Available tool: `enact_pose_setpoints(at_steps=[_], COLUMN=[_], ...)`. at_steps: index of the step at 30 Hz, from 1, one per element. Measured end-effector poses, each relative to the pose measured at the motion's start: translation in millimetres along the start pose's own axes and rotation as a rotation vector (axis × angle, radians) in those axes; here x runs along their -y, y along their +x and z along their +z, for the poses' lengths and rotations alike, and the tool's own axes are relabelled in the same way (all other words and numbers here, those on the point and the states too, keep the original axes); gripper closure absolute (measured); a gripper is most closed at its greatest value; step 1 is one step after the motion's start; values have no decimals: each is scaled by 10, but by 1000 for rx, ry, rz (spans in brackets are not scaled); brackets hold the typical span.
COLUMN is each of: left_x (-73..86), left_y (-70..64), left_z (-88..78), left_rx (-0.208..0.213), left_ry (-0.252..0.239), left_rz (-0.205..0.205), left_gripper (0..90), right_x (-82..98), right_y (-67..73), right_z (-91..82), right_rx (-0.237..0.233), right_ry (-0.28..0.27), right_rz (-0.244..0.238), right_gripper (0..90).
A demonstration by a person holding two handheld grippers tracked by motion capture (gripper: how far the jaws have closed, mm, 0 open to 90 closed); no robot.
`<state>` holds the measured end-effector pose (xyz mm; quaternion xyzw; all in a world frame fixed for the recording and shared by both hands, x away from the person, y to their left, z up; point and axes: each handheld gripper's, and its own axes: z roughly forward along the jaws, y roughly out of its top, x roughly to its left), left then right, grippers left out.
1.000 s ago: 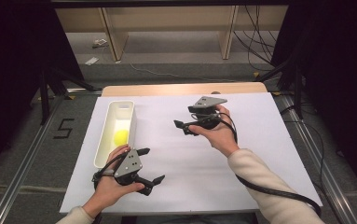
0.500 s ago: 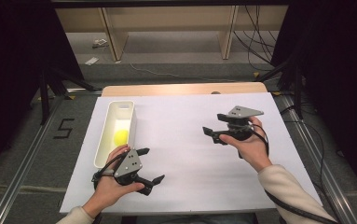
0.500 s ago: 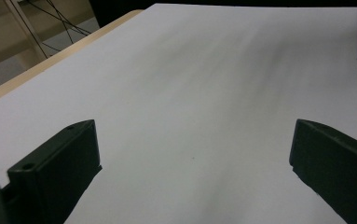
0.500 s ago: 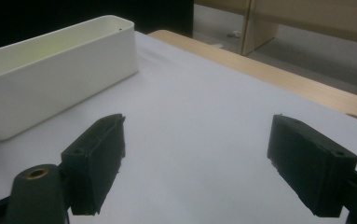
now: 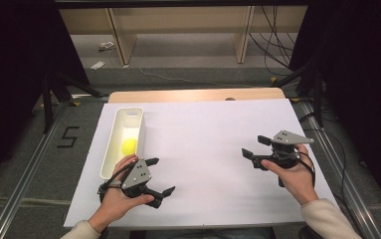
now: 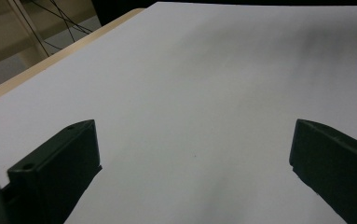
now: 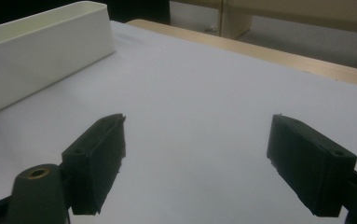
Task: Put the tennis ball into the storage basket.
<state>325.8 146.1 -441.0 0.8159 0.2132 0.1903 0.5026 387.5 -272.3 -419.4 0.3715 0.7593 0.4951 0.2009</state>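
Inside, small yellow ball, long white tray

The high view looks forward and down over the whole tabletop, while both gripper views skim low and close across that same white surface.

White sheet and bin on table

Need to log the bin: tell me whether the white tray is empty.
Not empty: the white tray holds one yellow ball, seen from the high view.
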Motion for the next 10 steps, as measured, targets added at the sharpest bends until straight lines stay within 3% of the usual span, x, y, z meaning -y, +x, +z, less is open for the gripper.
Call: enact_pose_setpoints(at_steps=[10], left_x=[-13], left_y=[5], left_z=[-5], left_rx=[4], left_ry=[-12], left_rz=[-5], left_gripper=[12], right_x=[75], right_y=[8], right_z=[-40], right_rx=[6], right_ry=[3], right_rz=[-5], right_gripper=[199])
